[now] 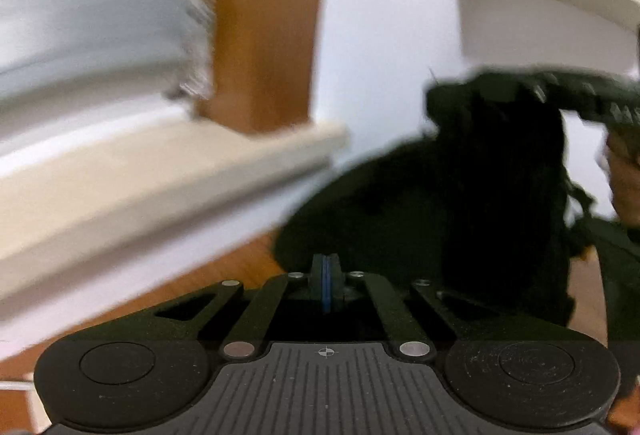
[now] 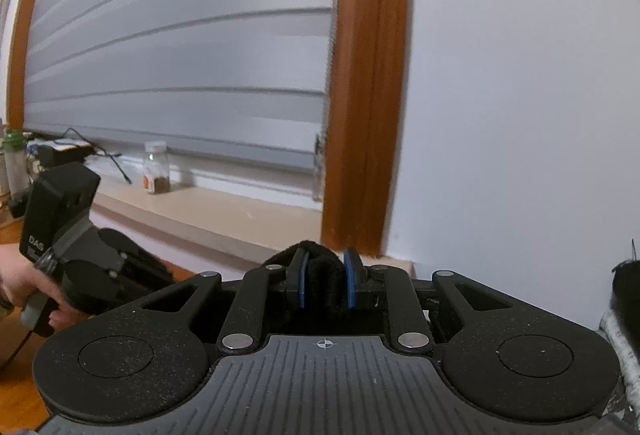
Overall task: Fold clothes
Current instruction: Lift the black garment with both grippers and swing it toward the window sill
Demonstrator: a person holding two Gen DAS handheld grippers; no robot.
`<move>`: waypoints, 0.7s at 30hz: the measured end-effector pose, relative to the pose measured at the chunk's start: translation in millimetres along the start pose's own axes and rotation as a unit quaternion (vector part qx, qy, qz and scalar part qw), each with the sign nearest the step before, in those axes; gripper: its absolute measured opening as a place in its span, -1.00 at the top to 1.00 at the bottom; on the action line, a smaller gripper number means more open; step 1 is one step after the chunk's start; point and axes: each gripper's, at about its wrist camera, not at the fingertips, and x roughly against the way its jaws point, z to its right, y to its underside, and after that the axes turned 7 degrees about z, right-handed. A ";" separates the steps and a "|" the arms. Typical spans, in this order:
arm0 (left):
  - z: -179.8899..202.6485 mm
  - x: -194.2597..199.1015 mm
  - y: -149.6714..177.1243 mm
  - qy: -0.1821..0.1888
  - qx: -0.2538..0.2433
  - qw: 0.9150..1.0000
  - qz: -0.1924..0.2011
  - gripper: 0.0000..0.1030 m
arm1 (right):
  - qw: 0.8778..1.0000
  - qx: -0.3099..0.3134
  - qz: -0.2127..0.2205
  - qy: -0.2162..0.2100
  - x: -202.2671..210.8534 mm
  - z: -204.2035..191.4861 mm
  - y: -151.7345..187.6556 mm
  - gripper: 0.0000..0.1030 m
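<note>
Both grippers are lifted in the air: right gripper [image 2: 325, 283] is clamped on a thick bunch of black cloth [image 2: 323, 275], left gripper [image 1: 326, 285] has its pads pressed together, whether on fabric I cannot tell. The cloth [image 1: 440, 203] hangs from the right one, probably raised to shake flat. Sill [image 2: 208, 211], jar [image 2: 157, 168] and wall [image 2: 520, 95] stand beyond, so room for swinging looks tight.
</note>
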 end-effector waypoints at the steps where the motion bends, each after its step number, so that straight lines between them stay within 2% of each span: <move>1: -4.9 11.4 -3.9 -0.002 0.013 1.000 0.014 1.00 | 1.000 0.002 0.003 -0.004 1.1 -6.1 -4.0 0.63; 6: -22.3 82.7 -21.1 -0.029 0.030 0.996 0.075 1.00 | 0.999 0.034 0.021 -0.021 1.9 -48.9 -27.7 0.64; 9: -22.9 121.4 -20.0 -0.016 0.038 0.994 0.098 0.96 | 0.997 0.047 0.038 -0.037 -1.5 -79.6 -46.0 0.64; 10: -23.3 130.8 -18.2 -0.011 0.043 0.993 0.108 0.87 | 0.997 0.051 0.045 -0.043 -2.9 -89.5 -52.0 0.64; 12: -20.9 147.0 -14.9 -0.002 0.048 0.992 0.118 0.41 | 0.995 0.061 0.056 -0.053 -7.2 -108.2 -63.5 0.64; 13: -17.7 152.0 -13.6 0.002 0.047 0.991 0.122 0.25 | 0.994 0.066 0.059 -0.060 -10.2 -118.3 -69.4 0.64; 14: -14.5 157.0 -12.2 0.005 0.046 0.991 0.125 -0.02 | 0.993 0.073 0.063 -0.066 -13.6 -128.6 -74.5 0.64; 15: -11.3 161.2 -12.3 0.006 0.043 0.991 0.129 -0.13 | 0.992 0.081 0.066 -0.070 -17.3 -139.2 -78.6 0.64; 18: -8.4 170.3 -5.0 0.012 0.040 0.991 0.130 -0.24 | 0.990 0.097 0.069 -0.077 -25.7 -158.1 -85.6 0.65; 21: -11.5 175.3 4.5 0.012 0.049 0.991 0.126 -0.36 | 0.992 0.095 0.060 -0.065 -34.2 -159.0 -86.0 0.65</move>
